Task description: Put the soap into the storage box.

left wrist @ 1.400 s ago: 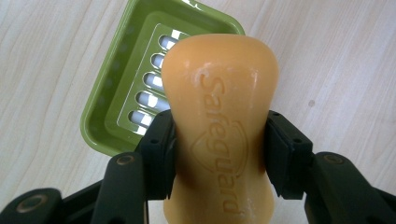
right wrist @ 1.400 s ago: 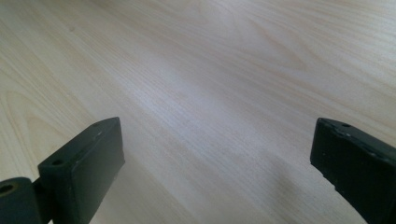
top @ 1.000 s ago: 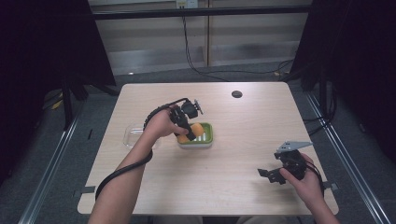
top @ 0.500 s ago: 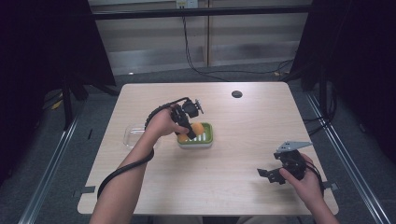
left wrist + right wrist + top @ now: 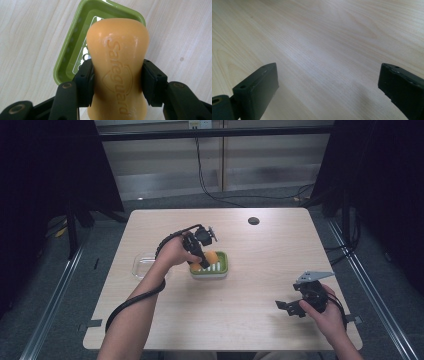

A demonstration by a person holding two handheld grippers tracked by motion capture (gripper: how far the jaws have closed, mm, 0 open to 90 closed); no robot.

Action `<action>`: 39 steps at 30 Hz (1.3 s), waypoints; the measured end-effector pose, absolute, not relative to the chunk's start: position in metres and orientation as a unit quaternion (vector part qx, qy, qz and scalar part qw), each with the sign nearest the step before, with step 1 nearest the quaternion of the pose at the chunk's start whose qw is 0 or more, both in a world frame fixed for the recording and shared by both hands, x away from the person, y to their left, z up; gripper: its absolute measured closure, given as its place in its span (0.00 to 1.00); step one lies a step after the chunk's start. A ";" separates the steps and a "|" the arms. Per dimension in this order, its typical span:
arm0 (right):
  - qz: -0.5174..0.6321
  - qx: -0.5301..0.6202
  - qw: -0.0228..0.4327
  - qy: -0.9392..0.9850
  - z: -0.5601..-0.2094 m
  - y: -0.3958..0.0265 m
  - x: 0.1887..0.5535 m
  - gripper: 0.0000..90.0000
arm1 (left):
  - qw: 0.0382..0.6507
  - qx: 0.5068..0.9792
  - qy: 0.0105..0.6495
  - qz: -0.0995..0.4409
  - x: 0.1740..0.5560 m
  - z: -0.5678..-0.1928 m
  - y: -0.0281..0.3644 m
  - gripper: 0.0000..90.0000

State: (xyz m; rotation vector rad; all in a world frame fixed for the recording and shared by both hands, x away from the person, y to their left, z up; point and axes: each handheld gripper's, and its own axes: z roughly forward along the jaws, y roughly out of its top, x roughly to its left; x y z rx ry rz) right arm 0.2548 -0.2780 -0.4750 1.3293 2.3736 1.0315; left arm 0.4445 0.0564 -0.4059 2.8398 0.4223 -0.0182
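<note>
Hiding dish (image 5: 75,35) floor: clamped soap (image 5: 117,65)

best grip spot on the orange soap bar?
Probably the narrow waist of the soap bar, pads on its two long edges, coming from above. The sides curve inward there, so the left gripper, clamped at that spot above the green dish, shouldn't slip.

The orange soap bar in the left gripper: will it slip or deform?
The soap bar looks stiff: its embossed lettering stays crisp between the fingers. Its glossy, rounded sides suggest it may slide out. Pinched at its narrow waist, it probably holds over the green dish.
</note>
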 end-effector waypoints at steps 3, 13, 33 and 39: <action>0.351 0.455 0.115 0.810 -0.475 -0.278 0.255 0.03 | 0.141 0.979 0.148 -0.003 0.445 -0.407 0.056 0.55; 0.349 0.455 0.116 0.811 -0.475 -0.278 0.255 0.03 | 0.145 0.977 0.158 -0.003 0.447 -0.411 0.058 0.55; 0.352 0.451 0.118 0.812 -0.475 -0.278 0.255 0.03 | 0.139 0.979 0.147 -0.004 0.452 -0.415 0.053 0.55; 0.352 0.450 0.117 0.812 -0.475 -0.277 0.255 0.03 | 0.150 0.976 0.156 0.002 0.452 -0.418 0.052 0.55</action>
